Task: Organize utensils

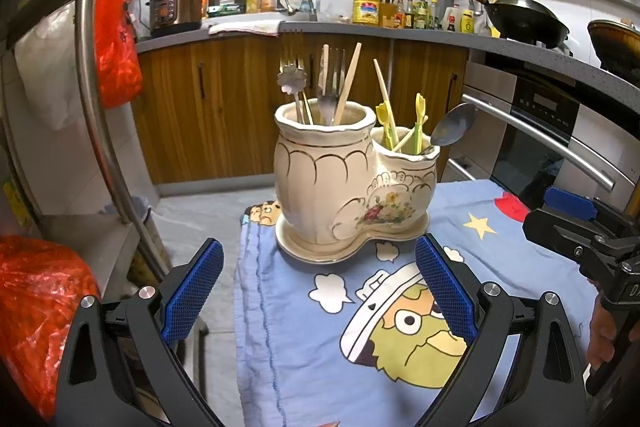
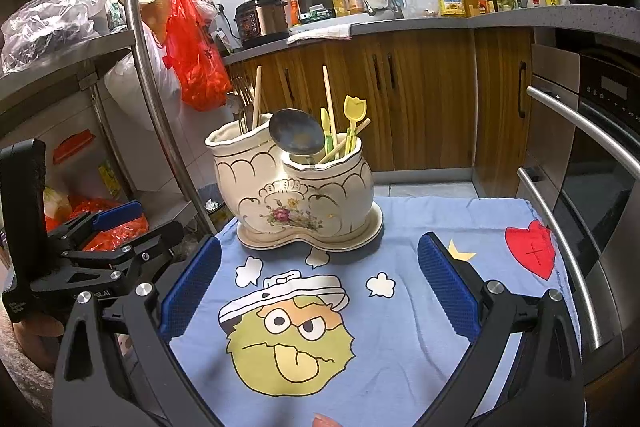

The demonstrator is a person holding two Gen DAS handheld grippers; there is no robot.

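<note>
A cream ceramic utensil holder (image 1: 352, 187) (image 2: 296, 191) with two pots stands on its saucer at the far end of a blue cartoon cloth (image 1: 320, 327) (image 2: 400, 307). The tall pot holds forks (image 1: 332, 83), a flower-ended utensil (image 1: 292, 79) and a chopstick (image 1: 348, 83). The low pot holds a metal spoon (image 1: 454, 125) (image 2: 296, 133), yellow and green plastic picks (image 1: 418, 123) (image 2: 352, 119) and chopsticks. My left gripper (image 1: 320, 287) is open and empty, short of the holder. My right gripper (image 2: 320, 287) is open and empty too, also short of it.
A steel rack (image 1: 104, 87) (image 2: 148, 75) with red bags (image 1: 116, 27) stands left. Oven handles (image 1: 540, 143) (image 2: 568, 219) run along the right. Wooden cabinets (image 1: 224, 107) and a cluttered counter are behind. A person's hand (image 1: 604, 331) holds the right gripper's handle.
</note>
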